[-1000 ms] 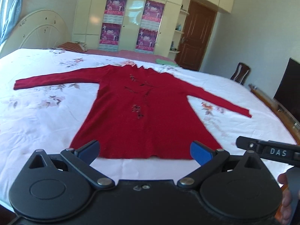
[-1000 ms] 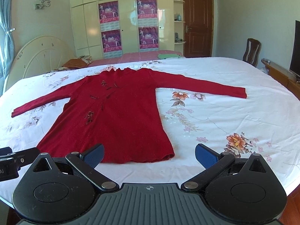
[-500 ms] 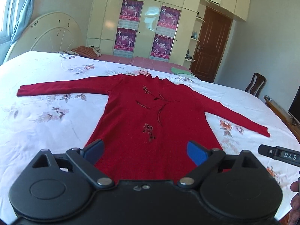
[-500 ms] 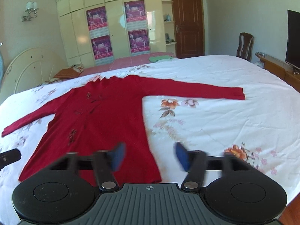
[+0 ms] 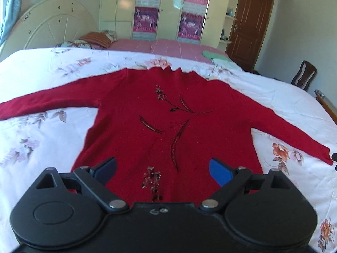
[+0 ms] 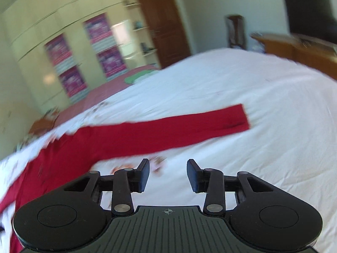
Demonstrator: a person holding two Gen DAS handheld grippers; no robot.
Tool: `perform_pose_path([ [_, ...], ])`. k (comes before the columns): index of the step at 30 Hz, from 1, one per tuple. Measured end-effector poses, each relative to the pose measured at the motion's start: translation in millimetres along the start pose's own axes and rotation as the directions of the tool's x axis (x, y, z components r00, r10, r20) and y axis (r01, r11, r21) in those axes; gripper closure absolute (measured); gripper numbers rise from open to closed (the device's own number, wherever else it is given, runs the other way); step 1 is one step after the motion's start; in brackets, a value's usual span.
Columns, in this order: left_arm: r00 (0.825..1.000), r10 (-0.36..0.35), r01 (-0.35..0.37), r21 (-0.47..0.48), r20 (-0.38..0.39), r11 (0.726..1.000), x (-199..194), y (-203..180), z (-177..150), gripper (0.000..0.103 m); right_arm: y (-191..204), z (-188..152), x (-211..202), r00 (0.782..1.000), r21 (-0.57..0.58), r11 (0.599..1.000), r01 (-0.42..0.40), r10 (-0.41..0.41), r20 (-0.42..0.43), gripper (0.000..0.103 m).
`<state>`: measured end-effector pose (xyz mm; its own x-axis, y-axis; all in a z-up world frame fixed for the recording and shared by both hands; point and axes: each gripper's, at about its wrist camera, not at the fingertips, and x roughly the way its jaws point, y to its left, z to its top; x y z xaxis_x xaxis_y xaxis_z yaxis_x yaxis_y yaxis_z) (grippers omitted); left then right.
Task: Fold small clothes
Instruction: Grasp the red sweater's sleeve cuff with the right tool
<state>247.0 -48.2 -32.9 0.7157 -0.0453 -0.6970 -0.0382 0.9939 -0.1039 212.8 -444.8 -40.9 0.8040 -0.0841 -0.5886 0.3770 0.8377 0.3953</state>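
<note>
Red sweater [image 5: 168,126] flat on floral white bedsheet [image 5: 42,73]; left gripper [image 5: 162,168] wide and empty, right gripper [image 6: 168,175] closing, empty.

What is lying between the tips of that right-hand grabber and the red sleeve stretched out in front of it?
Only bare floral bedsheet, as the right wrist view shows. The right gripper is closing on nothing, and the sleeve lies flat just beyond.
</note>
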Motion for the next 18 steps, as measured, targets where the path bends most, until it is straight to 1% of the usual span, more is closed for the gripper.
perform_pose_path([
  [2,1.000,0.015,-0.015,0.004,-0.002,1.000,13,-4,5,0.010,-26,16,23,1.000,0.108,0.994,0.009,-0.008,-0.013,0.064],
  [4,1.000,0.029,-0.029,-0.014,0.006,0.999,22,-7,10,0.009,-50,28,45,1.000,0.209,0.978,0.014,-0.008,-0.030,0.064],
  [5,0.999,0.041,-0.040,-0.023,0.018,0.999,24,-9,11,0.008,-61,32,53,0.999,0.252,0.967,0.022,-0.012,-0.039,0.064],
  [7,0.995,0.070,-0.069,-0.016,0.073,0.998,27,-15,15,0.008,-81,38,69,0.998,0.334,0.942,0.043,-0.024,-0.062,0.064],
  [8,0.993,0.073,-0.071,-0.018,0.088,0.997,28,-16,17,0.008,-89,40,73,0.998,0.362,0.931,0.048,-0.028,-0.061,0.064],
  [9,0.994,0.070,-0.068,-0.020,0.087,0.997,30,-17,18,0.008,-96,42,76,0.997,0.386,0.921,0.056,-0.035,-0.062,0.064],
  [10,0.996,0.062,-0.061,-0.015,0.068,0.998,34,-18,22,0.008,-103,44,78,0.997,0.408,0.911,0.061,-0.040,-0.060,0.064],
  [12,0.996,0.074,-0.074,-0.002,0.042,0.997,39,-21,27,0.008,-115,48,78,0.998,0.452,0.891,0.047,-0.028,-0.049,0.064],
  [13,0.997,0.066,-0.066,-0.011,0.046,0.998,40,-21,29,0.008,-118,49,78,0.999,0.461,0.886,0.043,-0.025,-0.045,0.064],
  [14,0.997,0.060,-0.059,-0.021,0.051,0.998,42,-20,31,0.008,-120,51,77,0.999,0.462,0.886,0.040,-0.022,-0.043,0.064],
  [16,0.993,0.099,-0.098,-0.014,0.060,0.995,48,-22,36,0.008,-123,54,73,0.999,0.459,0.888,0.036,-0.022,-0.035,0.064],
  [17,0.993,0.104,-0.104,-0.014,0.060,0.995,51,-22,38,0.008,-124,54,71,0.999,0.458,0.888,0.036,-0.023,-0.034,0.064],
  [18,0.995,0.089,-0.088,-0.021,0.051,0.996,55,-20,43,0.008,-125,55,69,0.999,0.455,0.890,0.035,-0.024,-0.030,0.064],
])
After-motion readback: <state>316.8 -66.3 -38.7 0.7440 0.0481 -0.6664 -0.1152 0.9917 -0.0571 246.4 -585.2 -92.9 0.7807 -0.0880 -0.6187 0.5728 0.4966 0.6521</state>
